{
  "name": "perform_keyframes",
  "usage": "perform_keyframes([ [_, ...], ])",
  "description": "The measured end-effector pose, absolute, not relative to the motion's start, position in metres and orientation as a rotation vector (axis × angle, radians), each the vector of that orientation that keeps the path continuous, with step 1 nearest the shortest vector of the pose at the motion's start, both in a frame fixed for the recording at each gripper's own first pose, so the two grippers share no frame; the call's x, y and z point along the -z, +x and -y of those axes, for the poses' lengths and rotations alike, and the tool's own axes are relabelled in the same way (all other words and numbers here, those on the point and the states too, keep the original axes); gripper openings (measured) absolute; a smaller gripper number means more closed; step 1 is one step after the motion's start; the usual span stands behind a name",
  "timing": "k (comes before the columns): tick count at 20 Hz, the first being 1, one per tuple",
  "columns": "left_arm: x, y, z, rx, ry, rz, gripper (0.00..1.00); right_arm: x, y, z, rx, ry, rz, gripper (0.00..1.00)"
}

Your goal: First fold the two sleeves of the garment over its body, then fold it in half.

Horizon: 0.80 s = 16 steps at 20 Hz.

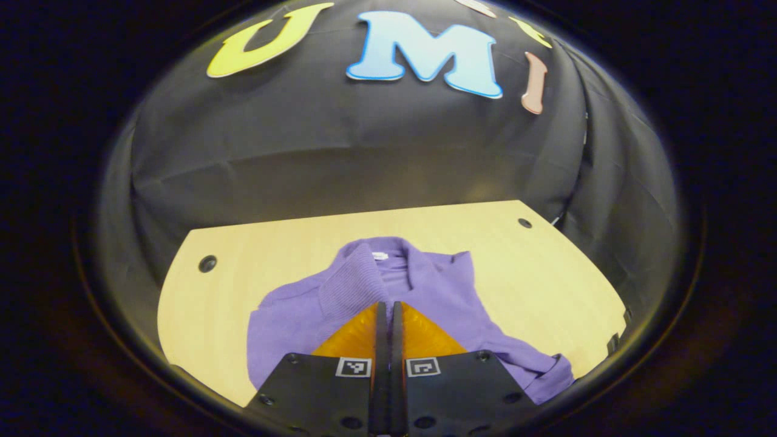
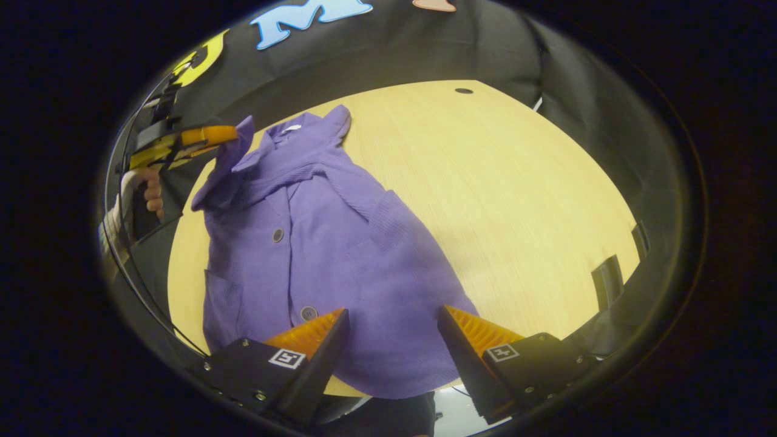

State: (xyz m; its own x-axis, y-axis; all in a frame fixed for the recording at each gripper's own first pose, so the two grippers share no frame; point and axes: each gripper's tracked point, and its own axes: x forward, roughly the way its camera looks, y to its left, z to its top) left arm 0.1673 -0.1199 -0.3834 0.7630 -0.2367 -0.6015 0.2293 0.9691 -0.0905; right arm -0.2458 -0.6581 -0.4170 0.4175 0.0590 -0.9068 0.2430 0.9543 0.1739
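A purple buttoned cardigan [image 2: 340, 255] lies flat on the light wooden table [image 2: 516, 182], collar at the far end. One sleeve [image 2: 364, 194] is folded across its chest. The other sleeve [image 2: 227, 164] is lifted at the cardigan's far left, and its ribbed cuff [image 1: 349, 282] runs up to my left gripper [image 1: 388, 306], which is shut on it. In the right gripper view that left gripper [image 2: 227, 135] hangs above the table's left edge, held by a hand [image 2: 149, 191]. My right gripper [image 2: 394, 314] is open just above the cardigan's near hem, with nothing between its fingers.
The table has small round holes [image 1: 207, 263] [image 1: 525, 223] near its far corners. Black brackets [image 2: 607, 280] stick up at its right edge. The booth's black cloth wall stands behind and around it. Bare wood lies to the right of the cardigan.
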Motion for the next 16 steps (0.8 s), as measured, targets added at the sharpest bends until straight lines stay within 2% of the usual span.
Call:
perform_keyframes([
  [8, 0.390, 0.180, 0.218, 0.351, 0.005, -0.686, 0.07, 0.435, -0.255, 0.665, 0.105, 0.303, -1.167, 0.92],
  [16, 0.433, 0.183, 0.235, 0.266, 0.039, -0.802, 0.06, 0.448, -0.259, 0.667, 0.062, 0.295, -1.216, 0.92],
])
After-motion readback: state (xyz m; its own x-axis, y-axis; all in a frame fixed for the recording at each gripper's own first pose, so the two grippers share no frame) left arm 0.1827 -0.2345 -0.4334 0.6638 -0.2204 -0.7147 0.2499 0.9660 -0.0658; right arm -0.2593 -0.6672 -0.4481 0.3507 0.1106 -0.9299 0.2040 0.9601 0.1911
